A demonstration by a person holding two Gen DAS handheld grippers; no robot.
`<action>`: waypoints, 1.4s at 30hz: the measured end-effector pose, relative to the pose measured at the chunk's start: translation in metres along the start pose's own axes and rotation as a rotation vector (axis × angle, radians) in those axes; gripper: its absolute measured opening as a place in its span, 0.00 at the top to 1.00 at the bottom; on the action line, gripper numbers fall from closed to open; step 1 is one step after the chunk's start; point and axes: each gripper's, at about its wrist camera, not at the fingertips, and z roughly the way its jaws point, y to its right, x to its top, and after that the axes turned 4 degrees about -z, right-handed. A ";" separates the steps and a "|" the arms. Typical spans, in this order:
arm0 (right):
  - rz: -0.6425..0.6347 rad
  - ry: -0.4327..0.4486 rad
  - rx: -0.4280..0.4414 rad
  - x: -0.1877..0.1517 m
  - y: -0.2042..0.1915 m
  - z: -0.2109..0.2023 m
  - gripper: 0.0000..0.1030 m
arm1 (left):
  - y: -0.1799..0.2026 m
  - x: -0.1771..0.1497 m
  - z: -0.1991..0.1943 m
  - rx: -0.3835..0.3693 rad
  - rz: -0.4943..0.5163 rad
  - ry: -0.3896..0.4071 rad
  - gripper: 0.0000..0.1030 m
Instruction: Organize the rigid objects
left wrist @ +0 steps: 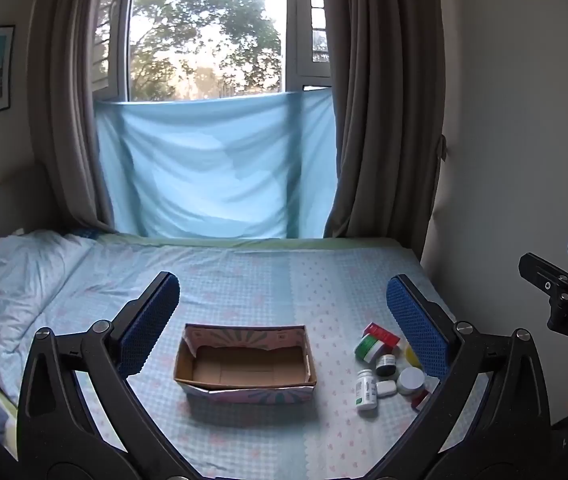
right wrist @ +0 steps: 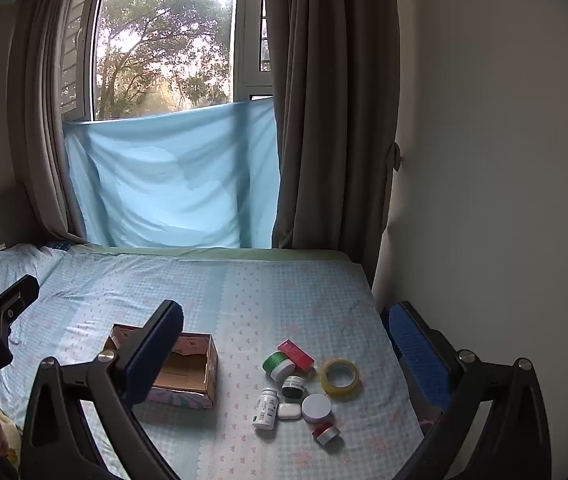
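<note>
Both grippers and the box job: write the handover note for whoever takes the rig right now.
Left gripper: open, holds nothing, above the bed and aimed at the cardboard box.
Right gripper: open, holds nothing, aimed at the pile of small items.
Box: on the bedsheet, open top; nothing visible inside it.
Items, all on the sheet to the right of the box: green spool, red carton, yellow tape roll, dark jar, white pill bottle, small white case, white-lidded jar, red-and-silver tin.
Done: nothing packed.
Left: probably move every item into the box.
</note>
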 end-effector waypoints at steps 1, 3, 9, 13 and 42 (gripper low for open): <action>-0.002 0.002 -0.001 -0.001 -0.001 0.000 0.00 | 0.001 0.000 -0.001 0.001 0.005 0.004 0.00; -0.001 0.003 -0.002 0.001 -0.001 -0.003 0.00 | 0.004 0.000 -0.001 0.007 0.015 0.008 0.00; 0.003 0.004 -0.006 0.000 -0.001 -0.003 0.00 | 0.002 0.000 -0.002 -0.005 0.007 -0.001 0.00; 0.003 0.007 -0.011 0.001 0.000 -0.004 0.00 | -0.001 0.001 0.000 -0.002 -0.002 -0.006 0.00; 0.005 0.009 -0.011 0.002 -0.002 -0.001 0.00 | -0.003 0.006 -0.004 -0.011 0.009 0.017 0.00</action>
